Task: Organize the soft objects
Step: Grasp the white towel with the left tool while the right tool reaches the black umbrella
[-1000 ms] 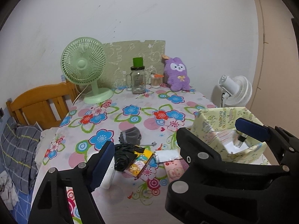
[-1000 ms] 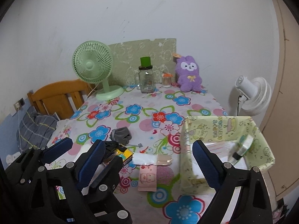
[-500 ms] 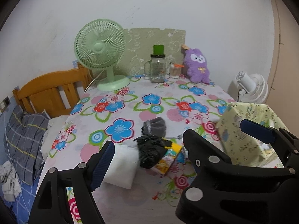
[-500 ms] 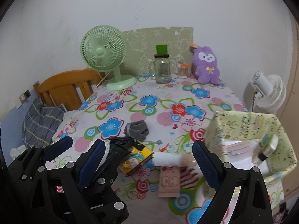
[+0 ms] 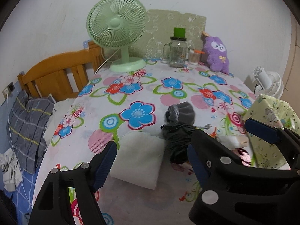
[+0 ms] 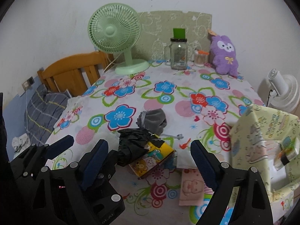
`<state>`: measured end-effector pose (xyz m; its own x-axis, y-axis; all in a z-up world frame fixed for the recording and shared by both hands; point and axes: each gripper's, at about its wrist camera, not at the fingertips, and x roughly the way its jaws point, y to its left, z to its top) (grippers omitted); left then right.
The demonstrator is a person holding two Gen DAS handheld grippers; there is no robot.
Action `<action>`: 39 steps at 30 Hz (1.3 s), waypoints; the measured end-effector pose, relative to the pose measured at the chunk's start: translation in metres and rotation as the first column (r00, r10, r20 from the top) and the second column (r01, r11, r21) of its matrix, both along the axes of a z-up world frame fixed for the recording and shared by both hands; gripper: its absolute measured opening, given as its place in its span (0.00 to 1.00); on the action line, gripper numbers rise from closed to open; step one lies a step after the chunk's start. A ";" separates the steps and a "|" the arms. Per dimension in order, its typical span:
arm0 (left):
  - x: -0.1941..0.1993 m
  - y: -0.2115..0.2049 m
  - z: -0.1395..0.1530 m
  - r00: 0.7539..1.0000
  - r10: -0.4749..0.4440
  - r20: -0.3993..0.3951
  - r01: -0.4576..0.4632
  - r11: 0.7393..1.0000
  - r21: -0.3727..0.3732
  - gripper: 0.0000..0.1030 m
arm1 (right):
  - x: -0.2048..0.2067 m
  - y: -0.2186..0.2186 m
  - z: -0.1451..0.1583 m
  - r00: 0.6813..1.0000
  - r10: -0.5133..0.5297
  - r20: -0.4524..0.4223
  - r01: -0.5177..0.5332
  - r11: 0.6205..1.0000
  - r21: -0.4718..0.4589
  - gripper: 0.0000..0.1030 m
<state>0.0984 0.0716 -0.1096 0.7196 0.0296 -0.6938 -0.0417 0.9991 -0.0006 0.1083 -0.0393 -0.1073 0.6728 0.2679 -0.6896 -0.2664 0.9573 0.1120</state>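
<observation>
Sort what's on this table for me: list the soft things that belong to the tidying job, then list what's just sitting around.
Belongs to the job:
white pillow
black bag
grey sock bundle
yellow-green fabric bin
purple plush, possibly

Just lying about:
green fan
glass jar
cartoon box

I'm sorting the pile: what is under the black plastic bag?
The black plastic bag lies partly on a yellow cartoon-printed box, covering its left end. Anything else beneath the bag is hidden.
</observation>
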 end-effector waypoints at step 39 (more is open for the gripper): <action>0.034 0.016 -0.054 0.989 0.048 -0.138 -0.049 0.999 -0.001 0.58 | 0.032 0.028 -0.053 0.986 0.061 -0.157 -0.068 0.997 -0.038 0.25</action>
